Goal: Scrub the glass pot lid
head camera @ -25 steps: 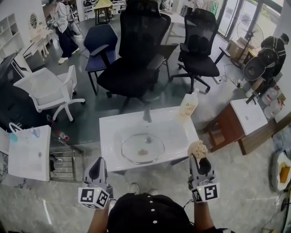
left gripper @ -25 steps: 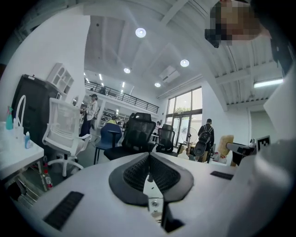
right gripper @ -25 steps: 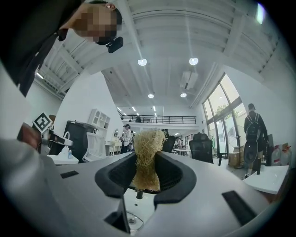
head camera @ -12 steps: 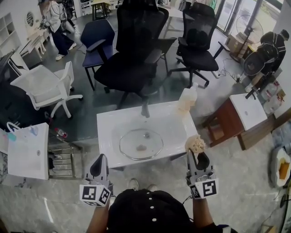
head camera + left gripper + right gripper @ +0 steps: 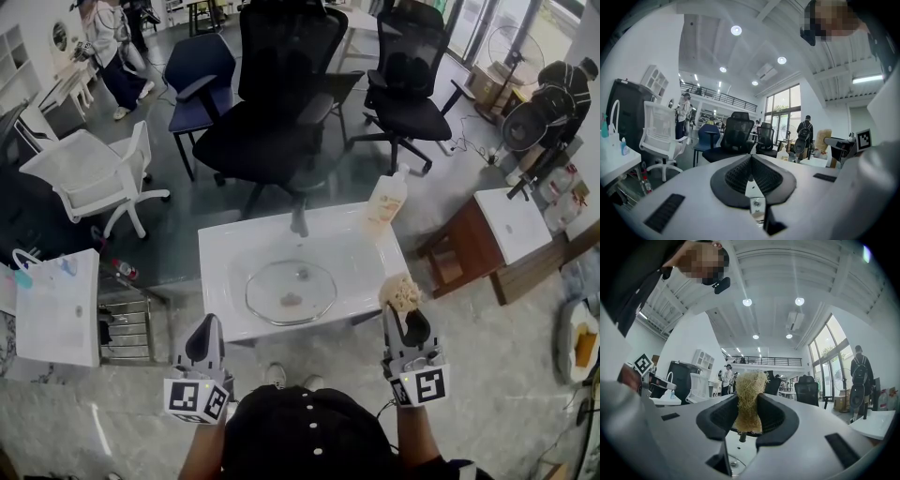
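The glass pot lid (image 5: 292,292) lies knob-up in the basin of a white sink (image 5: 217,258), with a brownish smear under the glass. My left gripper (image 5: 204,330) hovers in front of the sink's near-left edge, shut and empty; its dark pads meet in the left gripper view (image 5: 751,164). My right gripper (image 5: 405,315) is at the sink's near-right corner, shut on a tan loofah scrubber (image 5: 404,294). In the right gripper view the scrubber (image 5: 750,399) stands up between the pads. Both grippers are apart from the lid.
A soap dispenser bottle (image 5: 386,208) stands at the sink's far right corner, the tap (image 5: 301,221) at the far middle. Black office chairs (image 5: 281,94) stand behind the sink, a white chair (image 5: 94,178) at left, a brown stand (image 5: 469,258) at right, a wire rack (image 5: 127,323) near left.
The view has shifted slightly, so the sink sits a little higher in the picture. Both grippers hold the same places relative to it, and the scrubber stays gripped.
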`<state>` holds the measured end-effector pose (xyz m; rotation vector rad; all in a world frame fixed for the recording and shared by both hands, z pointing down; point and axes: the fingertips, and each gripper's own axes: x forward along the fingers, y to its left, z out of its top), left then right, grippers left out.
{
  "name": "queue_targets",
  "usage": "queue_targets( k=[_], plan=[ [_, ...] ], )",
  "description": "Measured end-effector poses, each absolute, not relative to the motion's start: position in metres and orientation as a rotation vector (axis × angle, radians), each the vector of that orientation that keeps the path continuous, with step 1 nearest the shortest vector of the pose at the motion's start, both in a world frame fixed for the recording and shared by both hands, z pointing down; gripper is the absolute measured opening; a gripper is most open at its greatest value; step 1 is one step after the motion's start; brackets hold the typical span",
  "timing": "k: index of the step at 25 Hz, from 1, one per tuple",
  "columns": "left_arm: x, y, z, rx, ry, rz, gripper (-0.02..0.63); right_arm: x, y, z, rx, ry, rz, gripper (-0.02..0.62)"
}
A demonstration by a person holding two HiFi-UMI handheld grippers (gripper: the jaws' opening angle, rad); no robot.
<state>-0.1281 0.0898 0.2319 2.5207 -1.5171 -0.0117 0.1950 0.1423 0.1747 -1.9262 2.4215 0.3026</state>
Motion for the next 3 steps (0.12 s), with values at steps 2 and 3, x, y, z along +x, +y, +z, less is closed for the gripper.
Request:
queue_targets(
  k=[2,3],
  plan=[
    [-0.1264,0.0890,0.2312,2.521,-1.516,-0.014,0.026,0.1971,0.1412,0.1764,-1.937,2.427,0.303,0.138],
    [-0.1254,0.0886,0.2307,2.521,-1.516,-0.015,0.026,0.1980,0.1407,0.1770,-1.940,2.430,0.303,0.138]
  ],
)
